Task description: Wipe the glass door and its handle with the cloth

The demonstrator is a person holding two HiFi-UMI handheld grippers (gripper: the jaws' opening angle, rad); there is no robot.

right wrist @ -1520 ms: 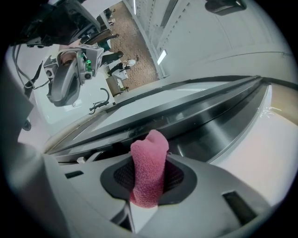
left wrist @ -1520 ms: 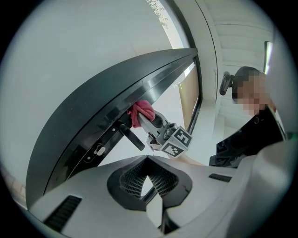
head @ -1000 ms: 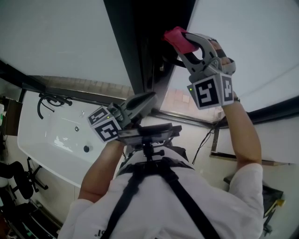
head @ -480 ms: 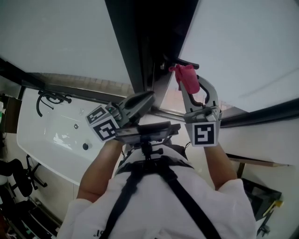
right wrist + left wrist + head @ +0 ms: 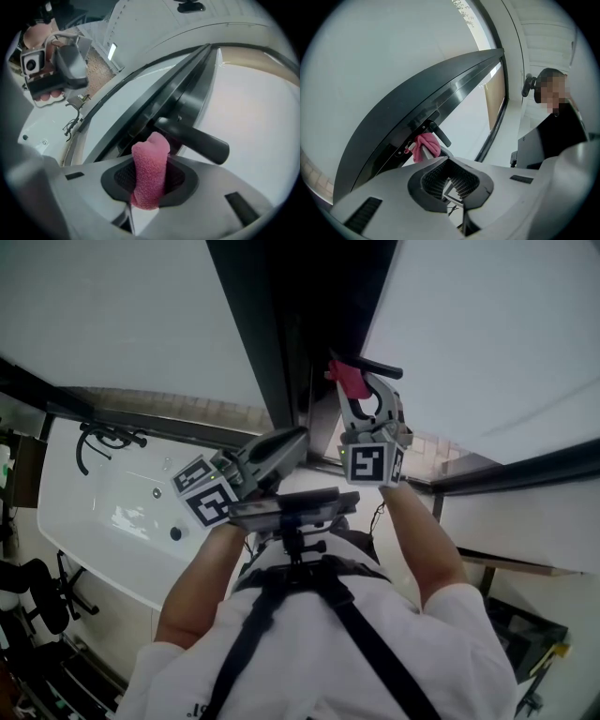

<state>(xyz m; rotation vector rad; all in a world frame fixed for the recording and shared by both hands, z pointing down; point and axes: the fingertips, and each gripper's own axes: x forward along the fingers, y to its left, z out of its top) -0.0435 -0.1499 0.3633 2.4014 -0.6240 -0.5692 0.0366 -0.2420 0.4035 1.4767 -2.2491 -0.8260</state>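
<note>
Right gripper (image 5: 352, 386) has dropped from high on the pane and swung in toward the dark frame; it now sits directly at the handle (image 5: 379, 366), while the left gripper (image 5: 294, 439) has barely shifted. Right claw is clamped on the pink cloth (image 5: 150, 172), a rolled wad standing up out of the pads with its free end poking past the tips. That free end lies just under the root of the handle, where the black bar leaves the frame; touching or only very near, cannot tell. The left gripper view confirms it: cloth (image 5: 425, 146) tucked below and beside the handle (image 5: 439, 134). Holding the cloth as a stub rather than a flat sheet looks deliberate, since a narrow tip can work around the bar and into the corner behind it. The glass door (image 5: 253, 110) spreads pale to the far side of the handle, with no gripper on it. Left claw is closed with nothing in it, held well below the handle near the person's chest, apparently parked out of the way because the wipe needs one tool only. Judgement: handle stage of the task is under way; the next stroke probably calls for running the cloth along the bar toward its free end with light pressure.
</note>
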